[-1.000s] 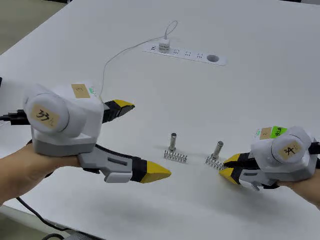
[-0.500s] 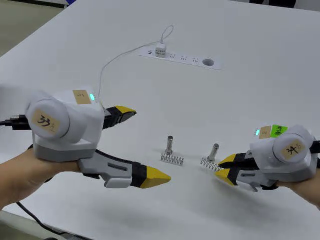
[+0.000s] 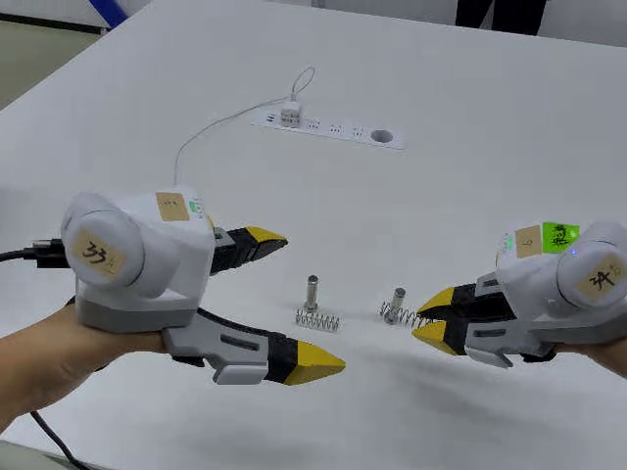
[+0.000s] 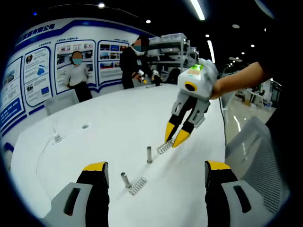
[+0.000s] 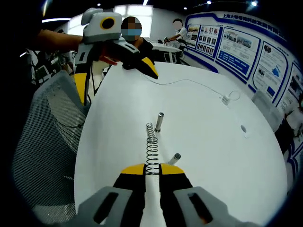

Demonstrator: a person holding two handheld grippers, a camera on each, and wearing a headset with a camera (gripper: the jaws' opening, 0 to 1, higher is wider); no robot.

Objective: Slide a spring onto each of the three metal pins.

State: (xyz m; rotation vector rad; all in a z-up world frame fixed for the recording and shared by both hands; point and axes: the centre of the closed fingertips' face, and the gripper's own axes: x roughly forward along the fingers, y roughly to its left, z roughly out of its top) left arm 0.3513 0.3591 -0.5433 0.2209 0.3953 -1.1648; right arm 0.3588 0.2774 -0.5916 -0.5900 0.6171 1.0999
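**Right gripper** (image 5: 152, 170): jaws are clenching on one end of a spring (image 5: 151, 153). The coil is running low over the white worktop (image 3: 470, 196), pointing away from the jaws. The nearer pin (image 5: 173, 159) is standing just beside it.

**Left gripper** (image 4: 156, 166): jaws are spreading wide and gripping nothing. It is hovering near the farther pin (image 3: 312, 291), where a second spring (image 3: 317, 319) is lying at the foot.

**Step in hand, as judged:** threading the held spring over the nearer pin. Doing this well is calling for:
- tilting the coil upright
- centring its free end over the pin tip
- gripping lightly, so the coil is not buckling

**Surroundings:** a power strip (image 3: 328, 127) and white cable (image 3: 220, 125) are lying well apart and obstructing nothing. People are standing beyond the worktop in the gripper views.

**Hazard:** the nearer pin is crowding the right jaws, so knocking it over is looking like the main risk.
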